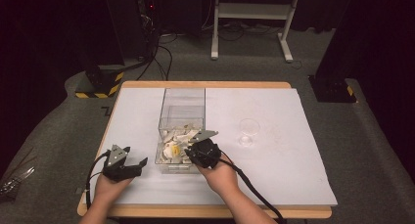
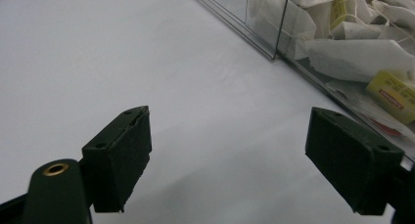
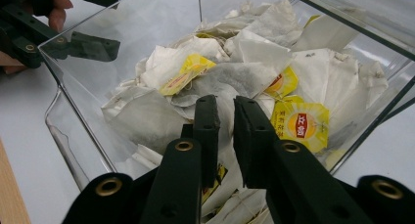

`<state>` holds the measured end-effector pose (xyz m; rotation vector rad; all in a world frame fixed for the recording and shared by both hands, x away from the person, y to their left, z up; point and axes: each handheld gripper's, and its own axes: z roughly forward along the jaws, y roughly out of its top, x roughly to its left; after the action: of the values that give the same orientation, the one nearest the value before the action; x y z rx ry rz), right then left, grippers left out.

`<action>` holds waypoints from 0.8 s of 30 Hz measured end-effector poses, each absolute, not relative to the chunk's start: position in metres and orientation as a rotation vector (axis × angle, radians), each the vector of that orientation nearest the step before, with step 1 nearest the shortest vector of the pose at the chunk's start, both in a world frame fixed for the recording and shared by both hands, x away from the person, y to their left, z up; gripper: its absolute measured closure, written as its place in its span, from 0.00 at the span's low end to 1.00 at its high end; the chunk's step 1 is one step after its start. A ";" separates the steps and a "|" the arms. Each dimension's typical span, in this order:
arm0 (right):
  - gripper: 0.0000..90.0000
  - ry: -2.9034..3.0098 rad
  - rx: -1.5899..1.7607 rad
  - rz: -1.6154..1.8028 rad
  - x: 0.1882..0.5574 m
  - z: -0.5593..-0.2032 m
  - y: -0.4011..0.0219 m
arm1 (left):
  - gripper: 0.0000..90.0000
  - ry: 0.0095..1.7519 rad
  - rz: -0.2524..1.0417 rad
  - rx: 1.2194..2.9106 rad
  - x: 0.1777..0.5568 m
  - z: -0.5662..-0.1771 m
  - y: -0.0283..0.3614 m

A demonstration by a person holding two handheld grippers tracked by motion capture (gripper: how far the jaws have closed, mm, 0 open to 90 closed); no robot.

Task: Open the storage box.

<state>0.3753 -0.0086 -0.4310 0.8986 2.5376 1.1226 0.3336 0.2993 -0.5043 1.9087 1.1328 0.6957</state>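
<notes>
**rigwatcher:** where's everything sitting rn?

**me:** Nearest me, my left hand-held gripper (image 1: 131, 164) rests on the table (image 1: 274, 175) with its jaws spread wide, nothing between them, just beside the clear box (image 1: 182, 117). My right hand-held gripper (image 3: 225, 117) is dipped into the near end of that box, jaws almost pressed together, a slim gap showing, right over the pile of tea bags (image 3: 230, 77). Can't tell if it's actually pinching a bag. Farther right, well apart, there's a small clear cup (image 1: 248, 131).
</notes>
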 end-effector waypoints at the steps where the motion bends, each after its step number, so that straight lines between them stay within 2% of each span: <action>1: 0.96 2.543 0.897 1.128 0.374 -0.431 -0.008 | 0.20 1.134 0.696 1.905 0.333 -0.504 0.299; 7: 0.99 2.543 0.880 1.133 0.374 -0.432 -0.007 | 0.20 1.133 0.698 1.904 0.333 -0.504 0.299; 24: 1.00 2.467 0.883 1.202 0.374 -0.421 -0.015 | 0.20 1.133 0.698 1.903 0.333 -0.504 0.299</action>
<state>0.3742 -0.0154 -0.4213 0.8830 2.4674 1.2024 0.3331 0.2991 -0.5044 1.9032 1.1330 0.6982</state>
